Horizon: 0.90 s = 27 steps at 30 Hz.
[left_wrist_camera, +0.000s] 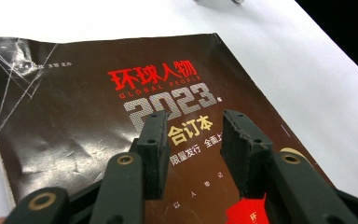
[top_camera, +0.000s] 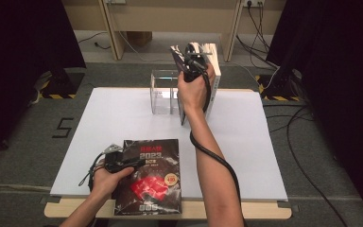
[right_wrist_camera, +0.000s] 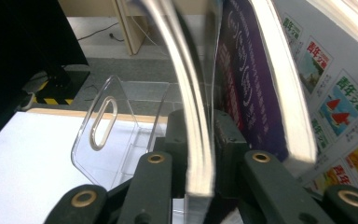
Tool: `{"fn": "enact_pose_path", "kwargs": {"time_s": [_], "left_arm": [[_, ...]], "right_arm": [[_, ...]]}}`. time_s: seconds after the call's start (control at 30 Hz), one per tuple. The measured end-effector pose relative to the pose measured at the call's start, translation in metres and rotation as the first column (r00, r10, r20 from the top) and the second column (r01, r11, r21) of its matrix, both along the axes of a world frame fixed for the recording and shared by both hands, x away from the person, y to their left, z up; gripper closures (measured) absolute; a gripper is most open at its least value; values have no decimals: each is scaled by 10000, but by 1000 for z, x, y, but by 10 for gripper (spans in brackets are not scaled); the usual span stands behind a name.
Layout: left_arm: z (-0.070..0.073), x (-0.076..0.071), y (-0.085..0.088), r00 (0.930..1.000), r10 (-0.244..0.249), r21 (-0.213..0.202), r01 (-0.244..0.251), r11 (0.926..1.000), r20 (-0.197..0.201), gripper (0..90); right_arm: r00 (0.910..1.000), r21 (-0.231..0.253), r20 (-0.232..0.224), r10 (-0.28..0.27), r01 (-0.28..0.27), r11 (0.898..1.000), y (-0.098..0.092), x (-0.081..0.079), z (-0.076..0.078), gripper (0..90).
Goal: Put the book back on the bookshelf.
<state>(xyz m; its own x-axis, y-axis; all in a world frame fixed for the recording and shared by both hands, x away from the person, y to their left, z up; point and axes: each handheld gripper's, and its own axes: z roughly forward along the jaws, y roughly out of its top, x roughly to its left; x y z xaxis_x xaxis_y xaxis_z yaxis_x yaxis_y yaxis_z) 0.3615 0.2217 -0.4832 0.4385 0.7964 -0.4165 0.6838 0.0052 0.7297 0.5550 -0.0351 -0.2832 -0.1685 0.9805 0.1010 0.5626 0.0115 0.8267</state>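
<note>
Filing magazines into clear acrylic rack (top_camera: 163,92): right gripper (right_wrist_camera: 200,154) pinching upright magazine (right_wrist_camera: 193,116) beside it — left gripper (left_wrist_camera: 193,140), jaws spread, hovering over dark 2023 magazine (left_wrist_camera: 84,121) lying unfiled.

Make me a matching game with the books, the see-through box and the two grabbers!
Things:
1. dark magazine
2. clear holder
3. left gripper
4. right gripper

States:
A. pinches an upright book by its edge
B. lies flat at the table's near edge
C. hovers over a cover, jaws apart, nothing between them
D. stands at the far side, beside upright books

Pairs: 1-B, 2-D, 3-C, 4-A
</note>
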Motion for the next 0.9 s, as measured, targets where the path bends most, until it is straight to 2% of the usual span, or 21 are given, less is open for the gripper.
{"fn": "enact_pose_path", "kwargs": {"time_s": [0.2,0.33,0.63,0.8,0.9], "left_arm": [[0,0,-1,10000,-61,19,61,10000,-50,606],[-1,-1,-2,10000,-72,30,72,10000,-28,606],[-1,1,0,10000,-55,13,55,10000,6,609],[0,1,2,10000,-7,5,7,10000,-14,610],[0,1,2,10000,-2,3,2,10000,13,610]], "right_arm": [[9996,-132,-187,-224,221,9997,-2,3,2,837],[9996,-243,-158,-231,227,9994,-4,2,2,842],[9987,-180,459,-229,238,9996,-1,1,-2,846],[9946,-80,974,-353,362,9993,2,2,-5,846],[9930,-44,1080,-483,491,9988,2,3,-6,845]]}}
